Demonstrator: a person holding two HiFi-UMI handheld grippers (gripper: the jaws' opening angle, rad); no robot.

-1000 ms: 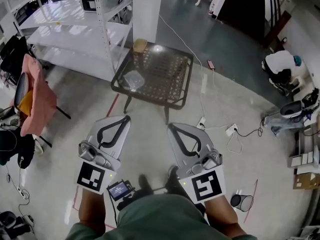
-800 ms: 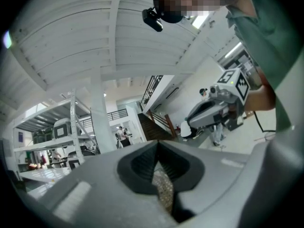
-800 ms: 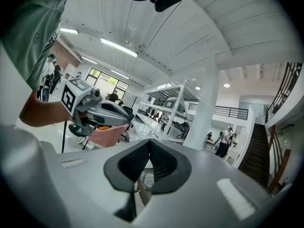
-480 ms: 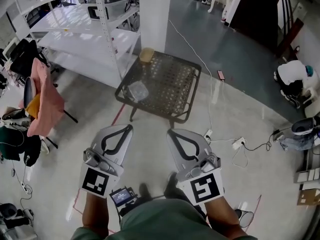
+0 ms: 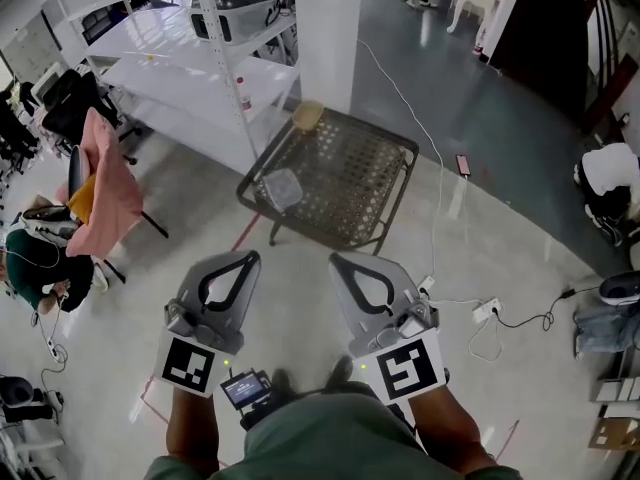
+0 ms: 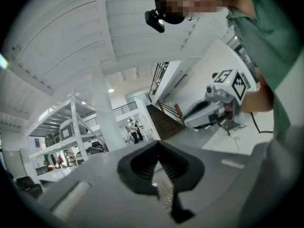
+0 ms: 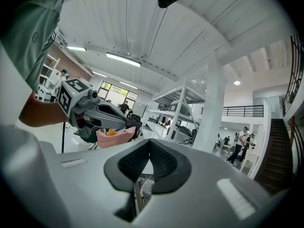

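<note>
The left gripper (image 5: 248,257) and right gripper (image 5: 340,261) stay pinched shut on nothing, side by side, while the mesh table (image 5: 368,168) with its clear tub (image 5: 283,188) has drifted nearer, just ahead.

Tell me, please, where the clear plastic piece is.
Head view: the clear plastic piece lies on the mesh table's near left corner, ahead of the left gripper.

No word or number can be read. The square markers (image 5: 190,365) in the lower frame show only black-and-white patterns; the small screen (image 5: 243,389) between them is illegible.
</note>
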